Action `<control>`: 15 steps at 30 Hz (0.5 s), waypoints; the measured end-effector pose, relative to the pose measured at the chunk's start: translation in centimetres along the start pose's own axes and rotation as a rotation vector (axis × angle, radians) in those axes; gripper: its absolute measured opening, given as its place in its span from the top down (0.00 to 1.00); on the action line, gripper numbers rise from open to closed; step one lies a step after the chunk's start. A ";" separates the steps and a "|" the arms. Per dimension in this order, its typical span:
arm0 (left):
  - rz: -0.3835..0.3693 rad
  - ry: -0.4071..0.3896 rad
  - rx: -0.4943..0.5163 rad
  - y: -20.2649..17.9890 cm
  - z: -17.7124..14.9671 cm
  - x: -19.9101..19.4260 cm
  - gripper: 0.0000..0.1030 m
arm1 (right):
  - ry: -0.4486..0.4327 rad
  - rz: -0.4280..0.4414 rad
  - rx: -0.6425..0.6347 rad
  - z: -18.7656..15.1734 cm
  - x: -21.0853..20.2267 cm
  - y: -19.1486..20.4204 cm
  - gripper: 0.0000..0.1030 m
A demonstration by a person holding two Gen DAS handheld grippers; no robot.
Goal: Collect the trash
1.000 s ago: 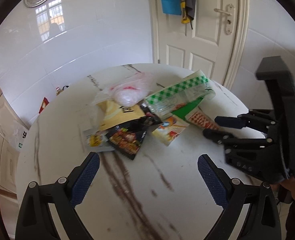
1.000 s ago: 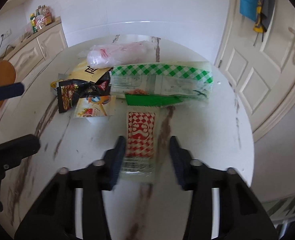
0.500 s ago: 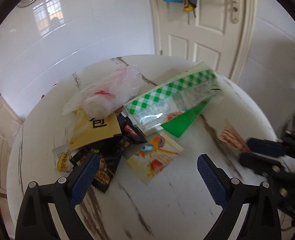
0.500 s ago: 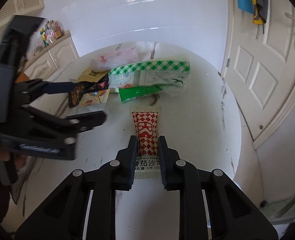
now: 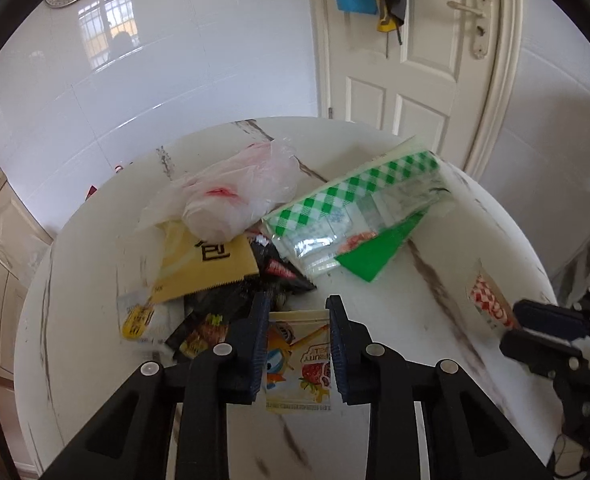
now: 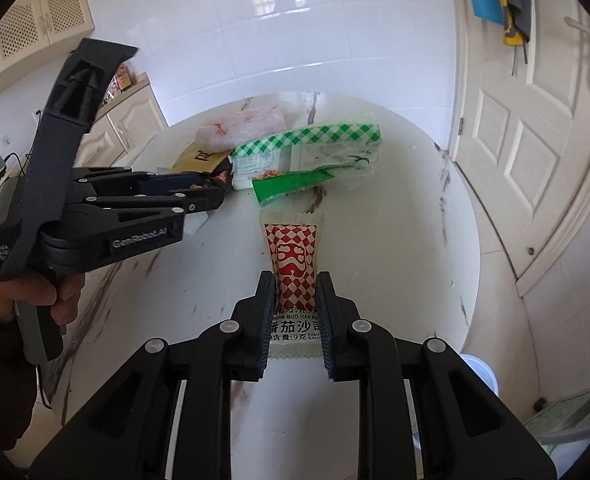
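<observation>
A pile of trash lies on a round white marble table (image 5: 435, 312). My right gripper (image 6: 295, 294) is shut on a red-and-white checked ketchup sachet (image 6: 293, 256) and holds it above the table; the sachet also shows in the left wrist view (image 5: 489, 300). My left gripper (image 5: 297, 320) is shut on a yellow cartoon snack wrapper (image 5: 297, 364) at the near side of the pile. Behind it lie a black wrapper (image 5: 215, 316), a tan packet (image 5: 203, 268), a clear plastic bag (image 5: 235, 196) and a green-checked bag (image 5: 355, 208).
A white door (image 5: 415, 60) stands behind the table, and tiled walls surround it. Cream cabinets (image 6: 127, 128) stand to the left. A white bin (image 6: 481, 372) sits on the floor past the table's right edge.
My left gripper moved forward to the pile and closed from wide open onto the yellow cartoon wrapper. My right gripper stays shut on the ketchup sachet and has lifted it slightly.
</observation>
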State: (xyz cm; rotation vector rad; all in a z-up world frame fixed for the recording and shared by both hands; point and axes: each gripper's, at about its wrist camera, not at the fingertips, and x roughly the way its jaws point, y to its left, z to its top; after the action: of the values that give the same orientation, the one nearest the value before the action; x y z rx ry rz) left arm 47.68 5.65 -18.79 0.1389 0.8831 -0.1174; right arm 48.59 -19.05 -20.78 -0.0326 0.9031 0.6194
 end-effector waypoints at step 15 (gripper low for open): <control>-0.114 -0.043 -0.005 -0.5 -5.6 -8.8 0.76 | -0.030 0.020 -0.021 -1.2 -3.7 3.3 0.81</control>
State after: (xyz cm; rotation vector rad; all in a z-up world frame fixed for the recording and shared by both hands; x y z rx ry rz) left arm 37.78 6.53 -15.50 0.0807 0.8481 -0.2237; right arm 44.27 -18.44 -18.05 -0.0328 0.8691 0.6462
